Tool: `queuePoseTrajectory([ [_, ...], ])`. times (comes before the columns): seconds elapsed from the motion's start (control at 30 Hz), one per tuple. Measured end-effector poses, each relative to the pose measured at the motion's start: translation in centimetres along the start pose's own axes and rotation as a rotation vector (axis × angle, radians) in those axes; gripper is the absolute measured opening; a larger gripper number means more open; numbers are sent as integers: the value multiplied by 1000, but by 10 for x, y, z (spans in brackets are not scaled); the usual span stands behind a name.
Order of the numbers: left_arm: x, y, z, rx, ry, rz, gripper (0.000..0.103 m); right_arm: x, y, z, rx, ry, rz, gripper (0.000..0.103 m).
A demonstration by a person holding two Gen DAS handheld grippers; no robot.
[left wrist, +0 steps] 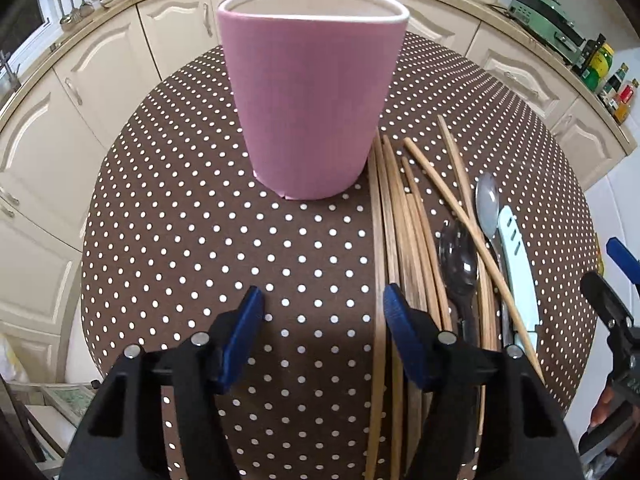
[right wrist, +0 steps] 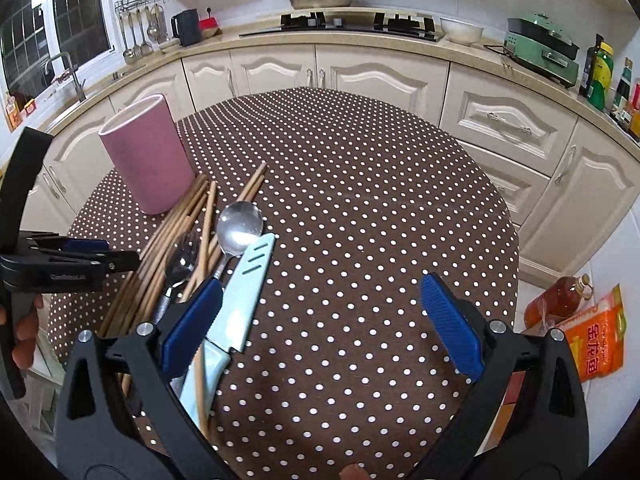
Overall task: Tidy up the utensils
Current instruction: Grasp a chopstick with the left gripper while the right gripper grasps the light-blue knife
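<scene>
Both the left gripper [left wrist: 323, 312] and right gripper [right wrist: 320, 304] hang with jaws released, empty, above the polka-dot counter [right wrist: 360, 200]; wooden chopsticks [left wrist: 400, 216] lie beside the tall pink ceramic holder [left wrist: 310, 92].

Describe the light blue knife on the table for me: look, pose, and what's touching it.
The knife lies flat on the dotted tablecloth, at the right edge of the utensil pile. Its pale blue blade cover, apparently plastic, has three slots near the tip, which points away toward the cabinets. The matching handle runs back under the right gripper, whose jaws are open and hold nothing. A wooden chopstick lies across the handle, and the steel spoon sits right beside the tip; contact there is unclear.
</scene>
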State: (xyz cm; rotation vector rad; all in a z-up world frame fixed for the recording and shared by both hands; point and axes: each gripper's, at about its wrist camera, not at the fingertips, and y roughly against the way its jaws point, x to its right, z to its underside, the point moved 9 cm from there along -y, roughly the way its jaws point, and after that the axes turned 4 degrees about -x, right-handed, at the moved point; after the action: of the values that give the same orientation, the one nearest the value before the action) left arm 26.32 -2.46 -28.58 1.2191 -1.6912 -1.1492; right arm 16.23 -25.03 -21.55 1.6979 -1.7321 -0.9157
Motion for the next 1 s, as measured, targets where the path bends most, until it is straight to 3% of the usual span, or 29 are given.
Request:
queuePoseTrajectory([
  [0.1, -2, -1, -2, -3, -4, 2, 59, 0, -6, 2, -34, -2, -19, 97],
  [0.27, 16, 0, -11, -7, -13, 69, 28, -1, -18, 9, -107, 6, -16, 97],
  [0.3, 17, -3, -13, -11, -15, 66, 24, -2, -19, 12, -113, 6, -16, 97],
  [0.33, 15, -4, -15, -7, -16, 42, 12, -3, -20, 12, -123, 8, -19, 97],
  [0.37, 13, -4, -16, 0, -16, 19, 9, -6, -21, 15, -141, 14, -27, 97],
  [1.0, 4, 21, 48, 20, 158, 112, 9, -35, -56, 24, -298, 130, 7, 97],
])
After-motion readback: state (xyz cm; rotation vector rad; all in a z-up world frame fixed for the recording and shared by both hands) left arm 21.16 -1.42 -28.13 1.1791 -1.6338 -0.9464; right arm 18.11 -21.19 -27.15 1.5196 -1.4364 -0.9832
